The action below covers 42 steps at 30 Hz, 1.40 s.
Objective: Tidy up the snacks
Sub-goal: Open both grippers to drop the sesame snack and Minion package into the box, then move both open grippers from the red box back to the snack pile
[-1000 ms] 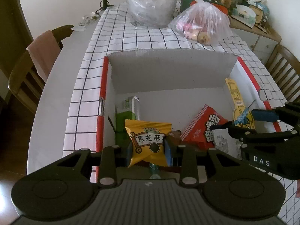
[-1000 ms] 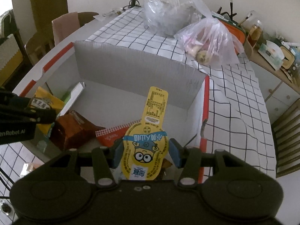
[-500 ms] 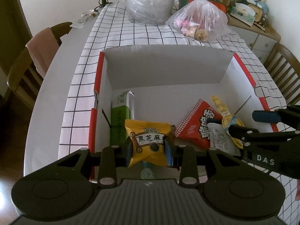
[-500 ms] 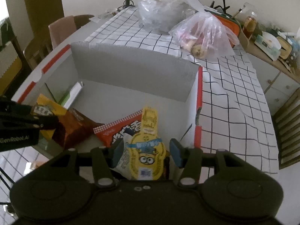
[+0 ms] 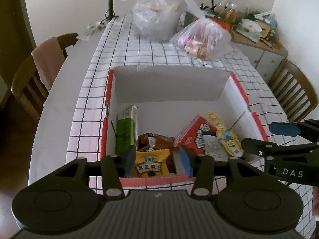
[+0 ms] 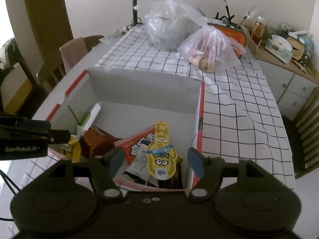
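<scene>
Item: white box [image 5: 242, 97] on your desk [image 5: 93, 109], snacks inside.
- Left gripper [image 5: 157, 162]: jaws opening, yellow sesame packet [image 5: 152, 162] between them, unpressed, lying in the near left corner.
- Right gripper [image 6: 156, 162]: jaws opening, clear of the yellow cartoon packet [image 6: 162, 153], whose long axis runs away from you.

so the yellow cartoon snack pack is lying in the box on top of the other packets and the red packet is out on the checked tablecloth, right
Not quite. The red packet is not on the checked tablecloth; it lies inside the box, partly under the yellow cartoon snack pack. The right wrist view shows this. The rest holds: the cartoon pack does lie in the box on top of the other packets.
</scene>
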Available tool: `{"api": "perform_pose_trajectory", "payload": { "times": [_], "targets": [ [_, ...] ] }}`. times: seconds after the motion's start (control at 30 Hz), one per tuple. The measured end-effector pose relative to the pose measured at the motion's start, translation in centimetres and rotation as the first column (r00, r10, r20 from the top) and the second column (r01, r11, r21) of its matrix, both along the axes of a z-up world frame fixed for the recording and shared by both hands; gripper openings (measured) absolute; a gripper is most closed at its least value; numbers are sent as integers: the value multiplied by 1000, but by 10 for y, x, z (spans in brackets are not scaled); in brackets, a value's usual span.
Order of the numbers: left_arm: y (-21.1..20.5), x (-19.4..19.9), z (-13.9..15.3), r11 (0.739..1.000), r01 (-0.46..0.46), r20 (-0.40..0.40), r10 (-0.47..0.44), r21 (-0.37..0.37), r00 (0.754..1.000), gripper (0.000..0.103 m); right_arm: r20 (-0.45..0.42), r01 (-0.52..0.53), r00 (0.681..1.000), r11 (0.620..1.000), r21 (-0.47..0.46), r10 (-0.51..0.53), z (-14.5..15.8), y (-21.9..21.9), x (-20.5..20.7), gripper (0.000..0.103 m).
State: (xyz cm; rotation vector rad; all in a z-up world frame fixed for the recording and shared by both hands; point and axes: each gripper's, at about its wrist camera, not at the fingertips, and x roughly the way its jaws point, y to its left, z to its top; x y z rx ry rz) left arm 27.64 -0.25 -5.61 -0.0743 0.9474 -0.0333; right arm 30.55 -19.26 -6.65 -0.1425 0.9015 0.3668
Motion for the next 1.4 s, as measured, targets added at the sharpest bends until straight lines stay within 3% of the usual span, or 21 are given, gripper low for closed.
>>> {"api": "perform_pose_trajectory", "payload": {
  "times": [0.17, 0.3, 0.73, 1.03, 1.4],
  "targets": [
    [-2, -17, 18, 1000, 11, 39, -11, -13, 999, 55, 23, -2, 1000, 999, 38, 1, 17, -4, -16, 79],
    [0, -32, 32, 1000, 17, 74, -16, -18, 997, 62, 43, -4, 999, 997, 71, 1, 31, -8, -29, 82],
    [7, -79, 52, 998, 38, 142, -31, -41, 989, 69, 66, -42, 997, 986, 161, 32, 47, -14, -75, 91],
    [15, -113, 48, 998, 34, 163, -26, -49, 986, 72, 57, -59, 997, 976, 210, 48, 44, -15, -103, 98],
    [34, -148, 17, 998, -29, 110, 35, -53, 993, 76, 7, -42, 999, 975, 218, 42, 16, -14, -126, 103]
  ]
}}
